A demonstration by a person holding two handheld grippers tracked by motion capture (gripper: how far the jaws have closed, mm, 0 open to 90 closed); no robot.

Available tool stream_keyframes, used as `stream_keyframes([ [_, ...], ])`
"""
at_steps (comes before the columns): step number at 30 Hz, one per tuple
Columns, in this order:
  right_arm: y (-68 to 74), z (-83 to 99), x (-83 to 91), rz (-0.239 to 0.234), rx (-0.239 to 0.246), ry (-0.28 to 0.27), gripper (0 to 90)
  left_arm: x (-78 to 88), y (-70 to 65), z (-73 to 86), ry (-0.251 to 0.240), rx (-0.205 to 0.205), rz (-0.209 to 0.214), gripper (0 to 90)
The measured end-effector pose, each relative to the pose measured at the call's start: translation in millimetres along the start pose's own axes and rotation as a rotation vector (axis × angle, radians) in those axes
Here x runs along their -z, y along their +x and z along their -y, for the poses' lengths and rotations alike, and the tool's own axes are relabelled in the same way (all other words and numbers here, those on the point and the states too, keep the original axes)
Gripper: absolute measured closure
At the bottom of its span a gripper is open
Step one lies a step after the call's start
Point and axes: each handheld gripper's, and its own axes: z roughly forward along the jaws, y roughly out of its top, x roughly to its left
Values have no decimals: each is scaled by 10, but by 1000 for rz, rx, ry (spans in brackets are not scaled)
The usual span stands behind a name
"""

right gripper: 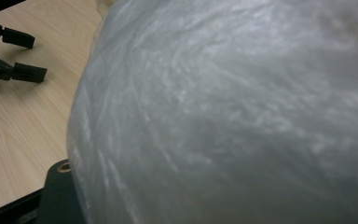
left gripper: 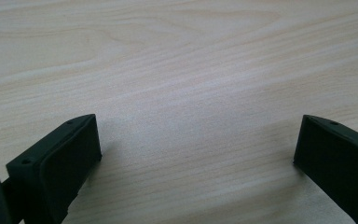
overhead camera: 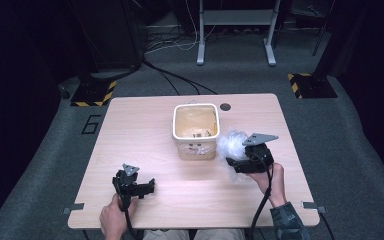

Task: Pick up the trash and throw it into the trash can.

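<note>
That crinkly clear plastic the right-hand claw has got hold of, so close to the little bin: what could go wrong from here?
Two risks, I think. The plastic bag bulges over the right gripper, covering most of its camera's view, so aiming would be partly blind. The bag also sits right beside the cream bin, which looks light; a swing could nudge or tip it. The left gripper rests open over bare table, not steadying anything.

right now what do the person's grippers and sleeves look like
Both are black handheld tools. The left gripper and right gripper each carry a grey three-cornered plate on top and trail a black cable toward the person. Up close, the left one's jaws are blocky, matte black, with small screw holes. The right forearm wears a dark patterned sleeve.
</note>
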Motion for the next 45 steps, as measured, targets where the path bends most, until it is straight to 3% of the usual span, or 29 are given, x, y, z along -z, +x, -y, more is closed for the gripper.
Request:
stream_keyframes([
  [28,-9,-477,66,-14,78,-30,312,0,0,0,0,0,0,1],
  [45,-18,-861,-1,-37,115,-60,311,0,0,0,0,0,0,1],
])
